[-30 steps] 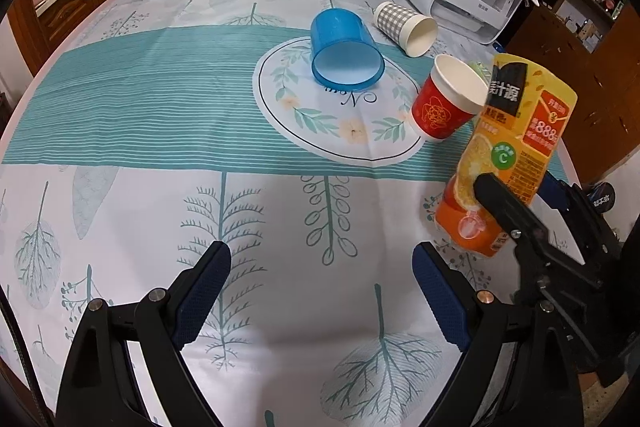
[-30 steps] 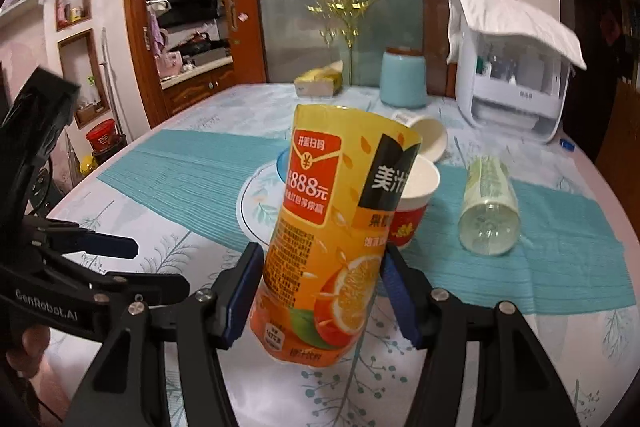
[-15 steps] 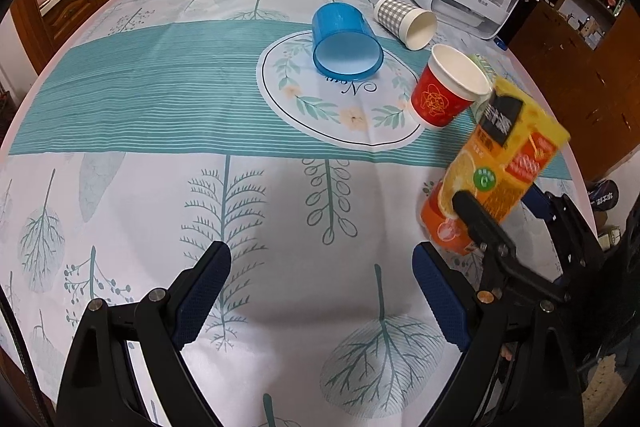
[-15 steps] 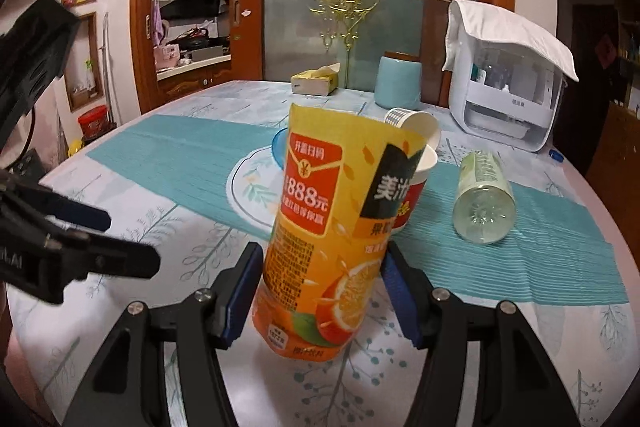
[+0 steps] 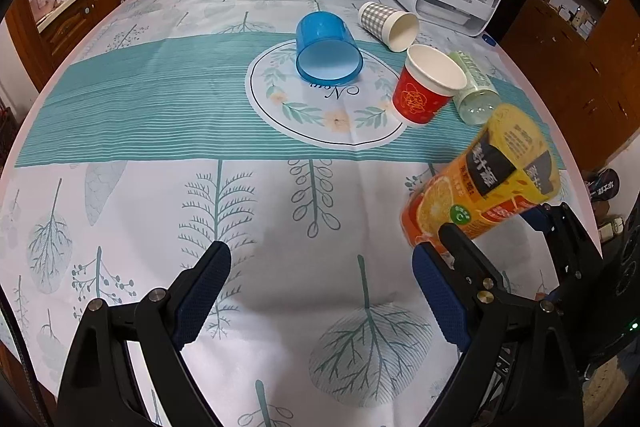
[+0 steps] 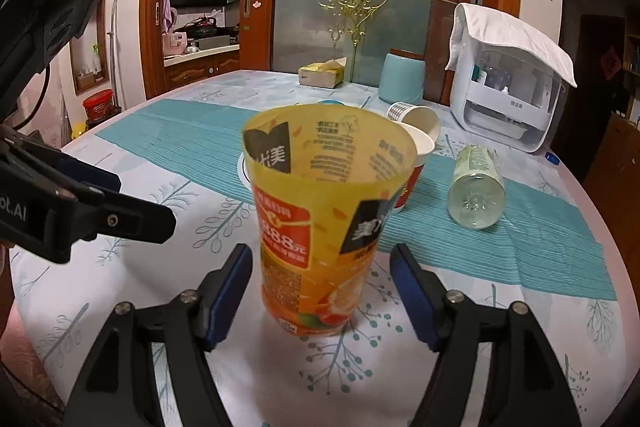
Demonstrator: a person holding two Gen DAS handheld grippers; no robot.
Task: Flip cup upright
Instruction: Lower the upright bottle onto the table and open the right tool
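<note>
An orange and yellow juice cup (image 6: 320, 227) stands upright on the tablecloth, mouth up, between the pads of my right gripper (image 6: 320, 291). The pads stand apart from its sides with gaps, so the right gripper is open. The cup also shows in the left wrist view (image 5: 480, 183) at the right, next to the right gripper's black fingers (image 5: 460, 247). My left gripper (image 5: 320, 291) is open and empty over the near part of the cloth.
A blue cup (image 5: 328, 55) and a checked paper cup (image 5: 388, 25) lie on their sides. A red paper cup (image 5: 428, 87) stands upright. A clear bottle (image 6: 476, 183) lies beside it. A white appliance (image 6: 508, 95), teal canister (image 6: 402, 77) and tissue box (image 6: 322, 73) stand at the back.
The right gripper has opened and let go of the juice cup, which now stands on its base. The view looks down into the cup's mouth. The left gripper has barely moved.
</note>
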